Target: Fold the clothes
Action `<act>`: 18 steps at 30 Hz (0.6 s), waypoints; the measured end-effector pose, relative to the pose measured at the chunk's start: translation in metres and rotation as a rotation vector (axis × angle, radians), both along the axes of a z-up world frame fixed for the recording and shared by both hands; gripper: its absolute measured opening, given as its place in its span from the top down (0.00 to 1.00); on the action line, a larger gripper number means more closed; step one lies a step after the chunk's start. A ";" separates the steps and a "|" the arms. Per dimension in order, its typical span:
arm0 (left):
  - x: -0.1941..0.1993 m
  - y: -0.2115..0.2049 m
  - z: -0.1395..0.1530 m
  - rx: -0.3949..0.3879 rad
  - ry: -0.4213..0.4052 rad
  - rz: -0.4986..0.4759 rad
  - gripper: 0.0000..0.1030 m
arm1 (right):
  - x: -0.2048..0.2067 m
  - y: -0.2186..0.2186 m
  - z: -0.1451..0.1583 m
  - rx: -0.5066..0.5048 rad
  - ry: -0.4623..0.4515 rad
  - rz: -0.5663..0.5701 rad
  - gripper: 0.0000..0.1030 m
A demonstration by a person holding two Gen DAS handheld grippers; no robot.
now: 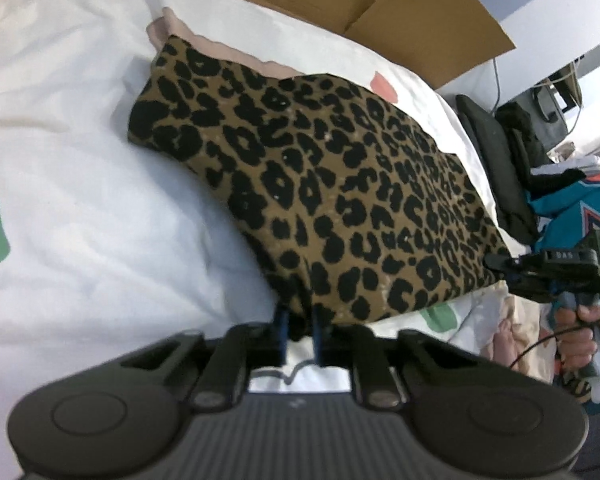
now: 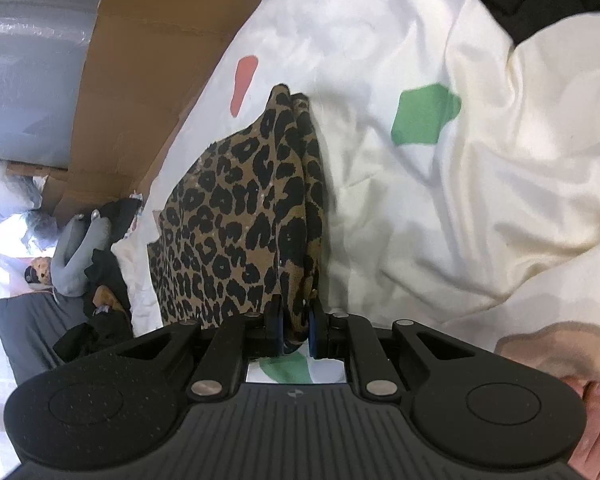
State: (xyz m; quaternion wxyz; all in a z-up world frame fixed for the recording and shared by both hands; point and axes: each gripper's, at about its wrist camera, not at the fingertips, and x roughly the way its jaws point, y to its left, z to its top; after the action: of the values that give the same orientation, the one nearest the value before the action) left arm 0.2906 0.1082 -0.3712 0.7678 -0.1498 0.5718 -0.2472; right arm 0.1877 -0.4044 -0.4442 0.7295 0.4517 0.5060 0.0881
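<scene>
A leopard-print garment lies folded across a white bed cover with coloured patches. My left gripper is shut on its near corner. The right gripper shows in the left wrist view at the garment's right corner, held by a hand. In the right wrist view the same leopard-print garment runs away from me in layered folds, and my right gripper is shut on its near edge. A pink cloth peeks out past the garment's far end.
Brown cardboard stands behind the bed. To the right are a black chair and a teal garment. In the right wrist view, dark clothes and a grey item lie left of the bed, beside cardboard.
</scene>
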 end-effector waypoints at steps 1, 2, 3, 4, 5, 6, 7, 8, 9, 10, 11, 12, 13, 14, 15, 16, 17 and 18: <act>-0.001 -0.001 0.001 -0.006 0.007 0.005 0.93 | 0.000 -0.001 0.001 -0.004 -0.002 -0.002 0.91; -0.002 -0.002 0.002 -0.012 0.016 0.014 0.93 | 0.001 -0.001 0.001 -0.009 -0.005 -0.005 0.91; -0.004 -0.004 0.002 -0.014 0.027 0.022 0.93 | 0.002 -0.002 0.003 -0.016 -0.010 -0.010 0.91; -0.005 -0.007 0.002 -0.013 0.037 0.028 0.93 | 0.003 -0.004 0.004 -0.024 -0.014 -0.014 0.91; -0.006 -0.011 0.002 -0.014 0.049 0.034 0.93 | 0.005 -0.005 0.005 -0.031 -0.019 -0.018 0.91; -0.008 -0.014 0.002 -0.016 0.062 0.040 0.93 | 0.007 -0.007 0.007 -0.040 -0.024 -0.025 0.91; -0.010 -0.018 0.002 -0.019 0.075 0.044 0.93 | 0.009 -0.010 0.009 -0.048 -0.030 -0.033 0.91; -0.013 -0.022 0.002 -0.022 0.088 0.047 0.94 | 0.011 -0.012 0.010 -0.055 -0.035 -0.042 0.91; -0.015 -0.026 0.002 -0.025 0.102 0.050 0.94 | 0.014 -0.016 0.011 -0.063 -0.038 -0.053 0.91; -0.017 -0.030 0.001 -0.029 0.115 0.054 0.94 | 0.016 -0.019 0.011 -0.069 -0.040 -0.063 0.91; -0.018 -0.034 0.001 -0.032 0.126 0.057 0.94 | 0.019 -0.022 0.012 -0.076 -0.041 -0.072 0.91; -0.018 -0.037 0.001 -0.034 0.137 0.062 0.94 | 0.023 -0.025 0.012 -0.085 -0.044 -0.080 0.91; -0.019 -0.040 0.001 -0.034 0.149 0.067 0.94 | 0.027 -0.028 0.013 -0.094 -0.047 -0.087 0.91; -0.019 -0.043 0.000 -0.034 0.161 0.072 0.94 | 0.031 -0.031 0.013 -0.101 -0.052 -0.092 0.91; -0.019 -0.046 0.000 -0.032 0.170 0.074 0.94 | 0.034 -0.032 0.014 -0.107 -0.056 -0.094 0.91; -0.019 -0.048 0.000 -0.027 0.176 0.075 0.94 | 0.038 -0.034 0.015 -0.114 -0.061 -0.096 0.91; -0.019 -0.050 0.000 -0.023 0.182 0.077 0.94 | 0.042 -0.035 0.016 -0.120 -0.065 -0.097 0.91; -0.019 -0.053 0.000 -0.020 0.189 0.081 0.94 | 0.045 -0.036 0.017 -0.125 -0.070 -0.097 0.91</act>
State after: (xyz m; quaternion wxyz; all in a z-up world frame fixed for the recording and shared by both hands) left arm 0.2711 0.0554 -0.3715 0.7182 -0.2030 0.6327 -0.2065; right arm 0.2328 -0.4405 -0.4277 0.7770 0.4257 0.4624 0.0366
